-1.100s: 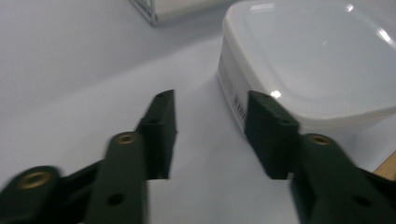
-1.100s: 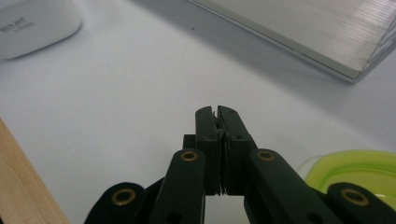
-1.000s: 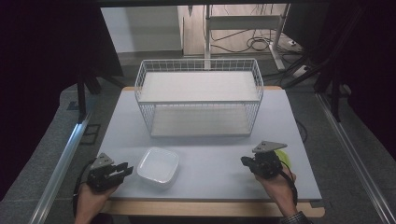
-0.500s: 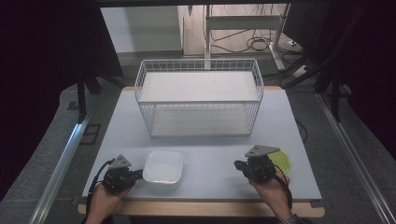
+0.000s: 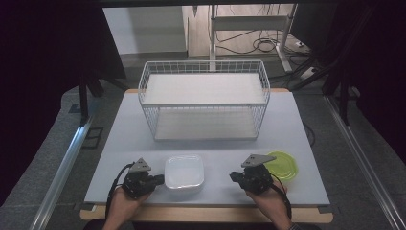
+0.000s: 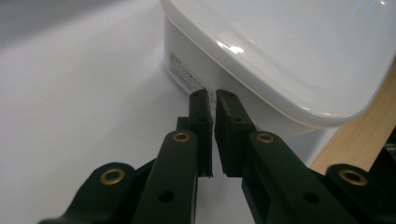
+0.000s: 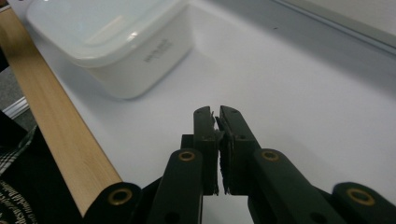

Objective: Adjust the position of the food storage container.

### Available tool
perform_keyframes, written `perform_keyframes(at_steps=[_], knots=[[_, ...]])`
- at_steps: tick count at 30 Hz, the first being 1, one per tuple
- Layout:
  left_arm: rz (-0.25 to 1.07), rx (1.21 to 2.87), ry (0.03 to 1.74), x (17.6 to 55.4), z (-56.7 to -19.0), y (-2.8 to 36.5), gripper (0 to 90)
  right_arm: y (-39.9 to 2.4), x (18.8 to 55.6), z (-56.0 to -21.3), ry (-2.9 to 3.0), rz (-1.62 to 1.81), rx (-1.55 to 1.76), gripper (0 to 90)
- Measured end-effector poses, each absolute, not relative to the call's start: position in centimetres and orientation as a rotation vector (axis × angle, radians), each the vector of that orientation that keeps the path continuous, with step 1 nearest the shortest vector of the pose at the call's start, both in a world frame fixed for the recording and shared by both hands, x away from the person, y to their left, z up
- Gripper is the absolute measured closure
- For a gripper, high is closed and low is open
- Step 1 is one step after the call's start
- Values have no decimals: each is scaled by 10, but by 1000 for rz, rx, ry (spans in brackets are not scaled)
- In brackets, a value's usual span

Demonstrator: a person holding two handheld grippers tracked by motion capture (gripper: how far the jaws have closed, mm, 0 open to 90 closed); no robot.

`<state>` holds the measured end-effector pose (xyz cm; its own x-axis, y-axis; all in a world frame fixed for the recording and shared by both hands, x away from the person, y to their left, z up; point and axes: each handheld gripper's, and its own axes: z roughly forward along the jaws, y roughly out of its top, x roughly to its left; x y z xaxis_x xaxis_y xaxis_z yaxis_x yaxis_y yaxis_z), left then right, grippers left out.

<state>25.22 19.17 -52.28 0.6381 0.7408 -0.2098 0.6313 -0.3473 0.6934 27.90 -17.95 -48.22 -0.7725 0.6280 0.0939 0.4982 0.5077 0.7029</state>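
Since a second ago the left hand-held gripper has slid along the near edge of the surface to the white lidded container, jaws just closed together on nothing, tips at its side wall. Small printed lettering there is too blurred to read. Right hand-held gripper, jaws together, lies beside a green lid.
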Motion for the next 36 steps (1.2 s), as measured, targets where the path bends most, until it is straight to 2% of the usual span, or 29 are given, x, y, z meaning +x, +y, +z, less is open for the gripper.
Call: perform_keyframes(at_steps=[15, 24, 26, 31, 36], knots=[[201, 2096, 994, 277, -526, 155, 853, -167, 294, -493, 2556, 1147, 1032, 872], [207, 2115, 950, 288, -526, 140, 842, -171, 296, -493, 2541, 1134, 1043, 850], [214, 2113, 953, 288, -526, 142, 783, -173, 296, -492, 2534, 1132, 1044, 823], [294, 2133, 950, 285, -522, 149, 523, -178, 295, -490, 2504, 1112, 1036, 706], [322, 2144, 934, 282, -521, 154, 351, -185, 296, -487, 2476, 1134, 1049, 572]])
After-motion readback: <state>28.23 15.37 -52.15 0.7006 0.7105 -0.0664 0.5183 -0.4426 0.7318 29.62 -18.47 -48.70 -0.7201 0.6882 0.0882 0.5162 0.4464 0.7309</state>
